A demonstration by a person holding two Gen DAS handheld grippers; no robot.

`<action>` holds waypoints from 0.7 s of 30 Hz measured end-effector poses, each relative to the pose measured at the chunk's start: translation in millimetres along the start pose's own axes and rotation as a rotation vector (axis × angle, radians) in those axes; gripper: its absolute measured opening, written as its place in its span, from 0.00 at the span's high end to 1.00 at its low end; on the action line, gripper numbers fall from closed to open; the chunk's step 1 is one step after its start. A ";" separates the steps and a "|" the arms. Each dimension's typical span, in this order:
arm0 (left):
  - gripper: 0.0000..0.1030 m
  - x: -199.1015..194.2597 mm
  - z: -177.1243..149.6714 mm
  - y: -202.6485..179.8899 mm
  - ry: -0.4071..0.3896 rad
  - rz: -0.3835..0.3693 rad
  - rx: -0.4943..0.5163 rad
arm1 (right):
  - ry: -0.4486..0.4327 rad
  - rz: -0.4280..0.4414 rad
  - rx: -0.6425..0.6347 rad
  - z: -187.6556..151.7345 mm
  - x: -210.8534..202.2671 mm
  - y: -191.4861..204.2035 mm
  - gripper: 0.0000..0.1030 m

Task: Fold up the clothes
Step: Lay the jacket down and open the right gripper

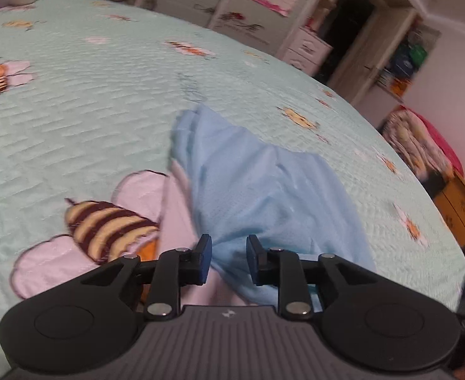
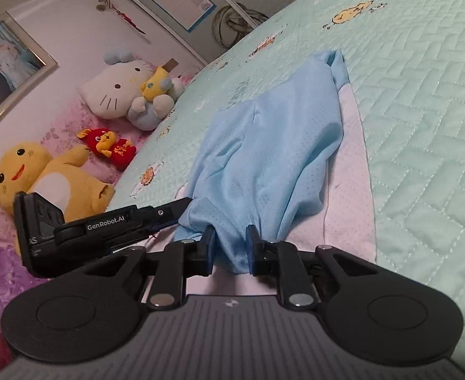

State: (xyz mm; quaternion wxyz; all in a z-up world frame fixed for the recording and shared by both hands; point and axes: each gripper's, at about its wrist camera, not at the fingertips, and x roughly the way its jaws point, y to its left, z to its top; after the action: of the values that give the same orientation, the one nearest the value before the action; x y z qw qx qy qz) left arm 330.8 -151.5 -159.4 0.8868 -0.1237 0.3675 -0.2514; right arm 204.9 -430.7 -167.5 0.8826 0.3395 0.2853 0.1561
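Lying bunched and creased on quilted bedspread point(image 2: 422, 101), light-blue mesh shirt point(image 2: 264, 158); right gripper point(image 2: 230, 247) pinching its hem, left gripper point(image 1: 229, 258) narrowly parted

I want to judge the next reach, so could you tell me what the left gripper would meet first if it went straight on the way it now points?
Most likely the light blue garment: its cloth already lies between the left gripper fingers and stretches straight ahead. Beyond it comes the mint bee-print bedspread. The frame is blurred, so depth is uncertain.
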 end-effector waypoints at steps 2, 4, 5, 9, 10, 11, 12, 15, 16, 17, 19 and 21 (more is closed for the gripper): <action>0.75 -10.0 6.4 -2.1 -0.050 0.018 0.002 | -0.021 0.020 -0.013 3.9 -7.8 2.9 0.76; 0.68 -17.1 13.0 -11.8 -0.108 0.011 0.026 | -0.076 0.069 -0.007 6.4 -18.3 2.8 0.73; 0.61 -18.7 16.0 -16.5 -0.129 0.009 0.041 | -0.102 0.092 0.000 8.1 -22.4 1.3 0.68; 0.56 24.0 15.1 -19.1 0.004 0.069 0.095 | -0.080 0.102 0.024 5.7 -17.1 -13.7 0.53; 0.57 36.0 14.2 -17.3 0.026 0.074 0.092 | -0.067 0.099 0.025 4.2 -14.1 -16.7 0.57; 0.56 34.1 12.7 -16.1 -0.010 0.062 0.106 | -0.055 0.097 0.025 2.8 -11.0 -19.8 0.56; 0.56 33.5 13.8 -16.3 -0.004 0.066 0.114 | -0.042 0.094 0.025 1.4 -8.0 -22.8 0.56; 0.57 25.8 17.1 -12.3 -0.005 0.061 0.041 | -0.029 0.093 0.022 -0.9 -3.9 -26.0 0.56; 0.58 21.7 17.7 -10.3 -0.017 0.055 0.016 | -0.030 0.095 0.020 -1.1 -3.9 -25.5 0.55; 0.59 16.6 17.5 -10.0 -0.038 0.049 -0.001 | -0.033 0.097 0.022 -4.5 -4.1 -25.1 0.55; 0.58 6.1 15.4 -14.4 -0.102 0.034 -0.003 | -0.040 0.112 0.040 -7.9 -5.4 -27.5 0.55; 0.53 8.8 12.9 -20.6 -0.101 0.055 0.040 | -0.046 0.124 0.056 -8.6 -5.2 -29.0 0.55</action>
State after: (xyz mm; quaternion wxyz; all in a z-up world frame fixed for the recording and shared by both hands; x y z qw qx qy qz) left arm 338.0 -173.2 -147.2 0.9132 -0.1081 0.3204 -0.2276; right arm 197.9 -449.7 -190.6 0.8677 0.3845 0.2478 0.1948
